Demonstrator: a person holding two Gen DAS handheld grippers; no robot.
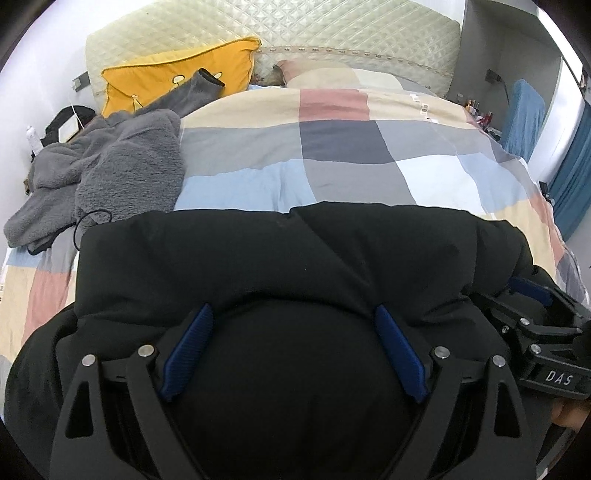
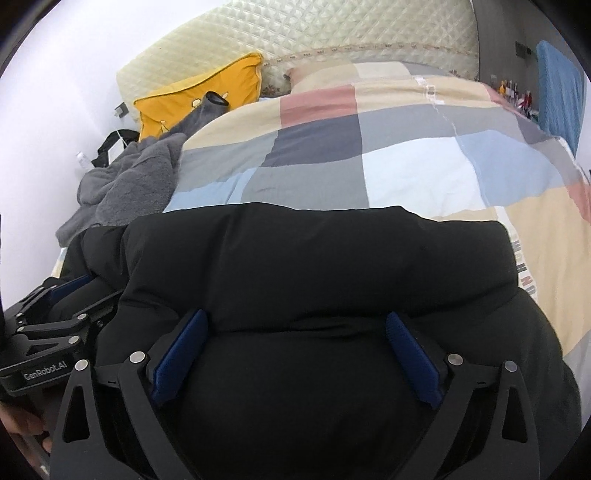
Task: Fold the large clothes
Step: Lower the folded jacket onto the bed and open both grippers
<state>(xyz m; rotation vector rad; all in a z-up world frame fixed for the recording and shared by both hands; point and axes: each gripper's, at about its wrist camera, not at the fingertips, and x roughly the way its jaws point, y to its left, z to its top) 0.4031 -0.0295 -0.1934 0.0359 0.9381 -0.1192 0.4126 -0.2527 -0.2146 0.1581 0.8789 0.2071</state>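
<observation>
Black padded jacket [image 1: 280, 258], puffy and folded into a thick bundle, is lying across the near end of a bed, on top of a patchwork quilt [image 1: 332, 155] of beige, pink, grey, navy, white and pale-blue squares. The left gripper [image 1: 293, 325] is angling down over the bundle's near edge, its blue pads [image 1: 188, 347] standing wide to either side of a bulge of dark fabric; the cloth is swelling up between them, and whether the pads are touching it cannot be told. The right gripper [image 2: 295, 328] is sitting just beside it in the same pose, blue pads [image 2: 410, 354] spread wide over the jacket, with black fabric bulging between them. Each tool is showing at the edge of the other's view: the right one [image 1: 532, 317] at the jacket's right end, the left one [image 2: 62, 306] at its left end. A fingertip [image 1: 565, 413] is peeking in under the neighbouring tool's body.

Beyond the jacket, a grey fleece garment [image 1: 110, 166] is lying crumpled on the left side of the bed, one sleeve stretching up across a yellow cushion [image 1: 173, 74] that is leaning on the cream quilted headboard [image 1: 295, 29]. A blue chair back [image 1: 524, 110] is standing at the bed's far right corner, near a cluster of small bottles too small to identify.
</observation>
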